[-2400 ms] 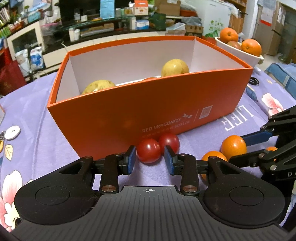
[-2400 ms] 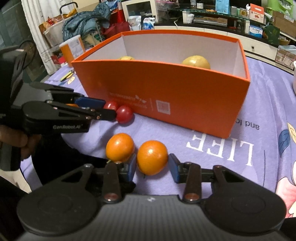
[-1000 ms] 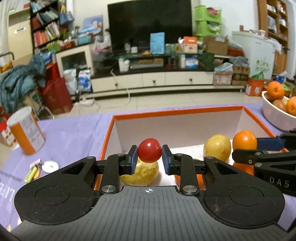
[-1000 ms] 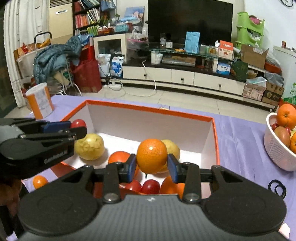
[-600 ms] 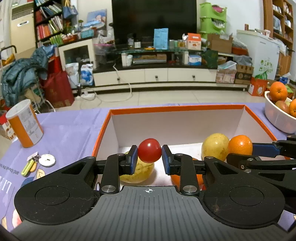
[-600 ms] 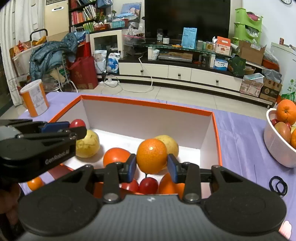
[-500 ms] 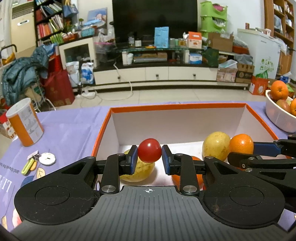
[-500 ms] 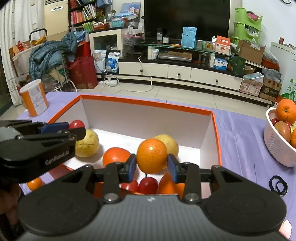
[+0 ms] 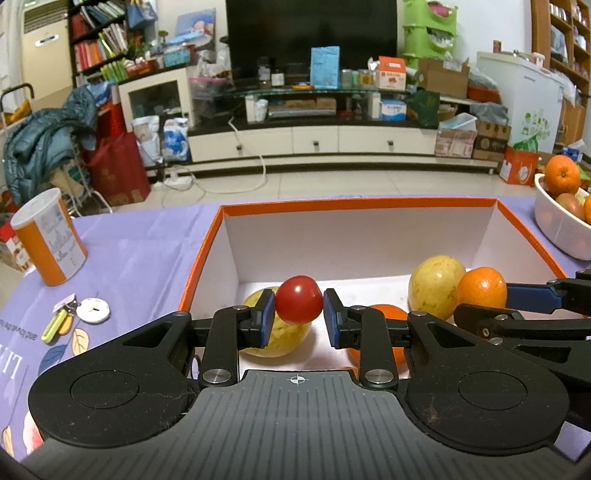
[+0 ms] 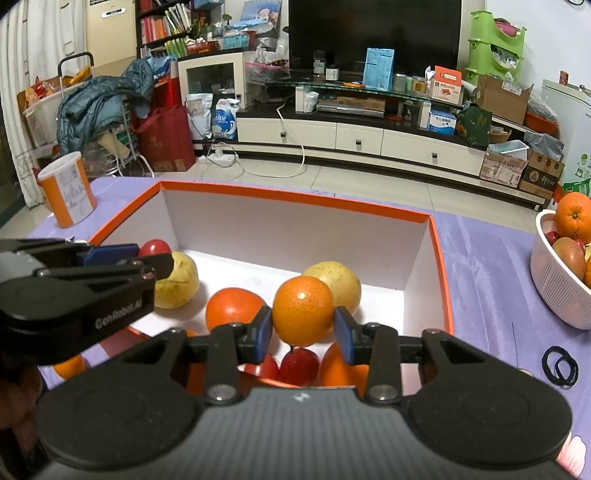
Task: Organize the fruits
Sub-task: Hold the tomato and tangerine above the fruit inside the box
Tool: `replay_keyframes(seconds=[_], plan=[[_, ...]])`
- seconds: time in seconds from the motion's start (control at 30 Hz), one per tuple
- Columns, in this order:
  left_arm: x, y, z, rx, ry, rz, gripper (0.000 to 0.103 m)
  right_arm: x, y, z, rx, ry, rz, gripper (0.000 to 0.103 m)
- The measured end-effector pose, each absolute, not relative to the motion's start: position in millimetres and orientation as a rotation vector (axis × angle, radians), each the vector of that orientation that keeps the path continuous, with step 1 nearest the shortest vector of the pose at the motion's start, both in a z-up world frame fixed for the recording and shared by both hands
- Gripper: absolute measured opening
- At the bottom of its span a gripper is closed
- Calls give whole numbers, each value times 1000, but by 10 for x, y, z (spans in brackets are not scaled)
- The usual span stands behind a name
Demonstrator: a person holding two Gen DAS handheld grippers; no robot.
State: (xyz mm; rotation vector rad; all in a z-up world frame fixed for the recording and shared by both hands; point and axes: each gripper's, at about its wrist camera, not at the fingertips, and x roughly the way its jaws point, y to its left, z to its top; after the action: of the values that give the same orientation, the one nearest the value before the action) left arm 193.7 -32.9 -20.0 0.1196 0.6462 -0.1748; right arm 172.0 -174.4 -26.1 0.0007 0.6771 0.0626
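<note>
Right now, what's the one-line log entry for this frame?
left gripper: shut on tomato | right gripper: shut on orange | both over box | release not yet done

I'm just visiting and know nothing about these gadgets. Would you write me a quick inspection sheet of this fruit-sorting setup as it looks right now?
Surface: purple cloth with printed flowers and letters covers the table.
Job's things: orange box holds yellow fruits, oranges and small red fruits; one orange and one small red fruit are held above it; white bowl has more fruit.
Clutter: orange-and-white canister, white disc with small green tool, black hair ties.
Grippers: left gripper is closed on the small red fruit; right gripper is closed on the orange.
Cables: white cord on the floor.
Surroundings: television, low cabinet, bookshelves, boxes.
</note>
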Motion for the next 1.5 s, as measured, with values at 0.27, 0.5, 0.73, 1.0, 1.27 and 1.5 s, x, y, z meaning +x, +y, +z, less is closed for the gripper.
replay_keyframes(seconds=[0.27,0.5,0.73,1.0,1.27,1.5], plan=[[1907,-261,-186,126,621,-178,18,1699,-1791,-251,15,662,63,48],[1656,137,91,103,532,-197,21,1322,-1873,22,20,562,123,48],[1174,367,-23,73,582,-299,22,654,-1639,-230,73,591,172,48],[1078,110,-327,103,692,-409,21,495,-1198,-742,38,639,174,48],[1211,8,-545,41,820,-477,15,650,-1238,-970,54,731,168,37],[1309,-165,-647,59,849,-483,11,510,-1310,-863,61,732,141,37]])
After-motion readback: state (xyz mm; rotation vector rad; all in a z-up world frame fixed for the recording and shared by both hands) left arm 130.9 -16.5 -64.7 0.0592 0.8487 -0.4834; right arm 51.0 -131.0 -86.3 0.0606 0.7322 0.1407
